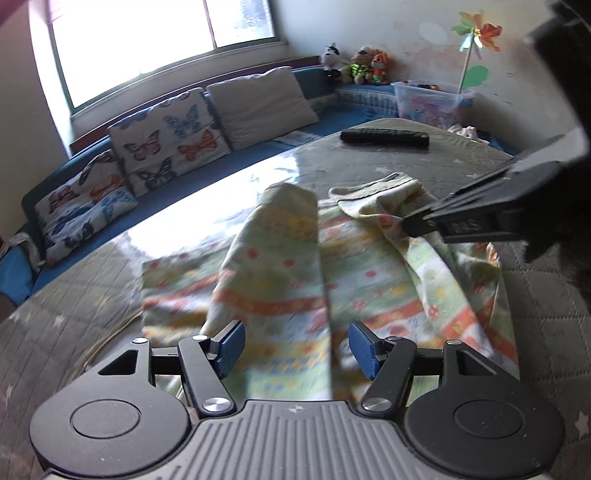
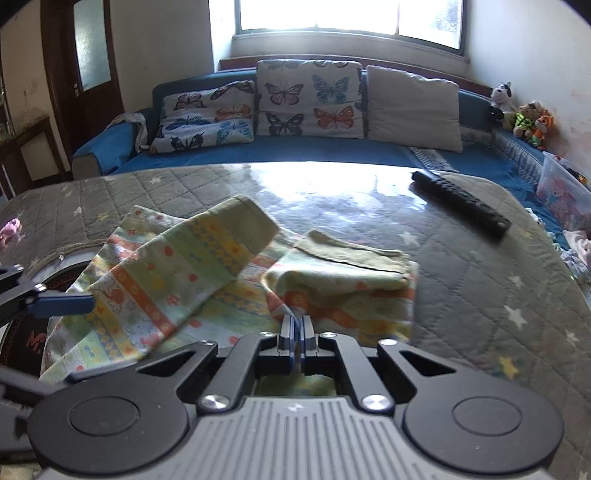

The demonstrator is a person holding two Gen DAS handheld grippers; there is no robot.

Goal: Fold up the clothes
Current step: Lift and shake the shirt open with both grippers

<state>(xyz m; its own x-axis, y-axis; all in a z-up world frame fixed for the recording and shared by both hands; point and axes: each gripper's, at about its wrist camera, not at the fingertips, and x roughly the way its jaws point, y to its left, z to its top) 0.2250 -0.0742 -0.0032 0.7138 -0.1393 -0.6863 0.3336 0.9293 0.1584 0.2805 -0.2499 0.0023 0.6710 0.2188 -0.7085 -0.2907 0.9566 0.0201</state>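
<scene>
1. The patterned garment (image 1: 295,266) lies on a grey quilted table cover (image 1: 424,155) with star marks, both of its sleeves folded in over the body.
2. The left gripper (image 1: 296,349) hovers just above the garment's near edge, its blue pads (image 1: 231,347) spread wide with nothing between them; the cloth beneath appears blurred.
3. The right gripper (image 2: 296,334) has its jaws pressed together, pinching a fold of the garment (image 2: 332,291) on the folded right-hand sleeve.
4. In the left wrist view, the right gripper (image 1: 410,227) reaches in from the right and grips the cloth at that sleeve.
5. A black remote control (image 1: 384,138) rests on the far part of the cover, well apart from the garment.
6. A clear plastic bin (image 1: 428,101) sits on the blue sofa (image 2: 295,151) behind the table; it holds pink items too blurred to identify, and a paper pinwheel (image 1: 478,35) rises at it.
7. Butterfly cushions (image 2: 310,98) and three plush toys (image 1: 356,64) sit along the sofa back.
</scene>
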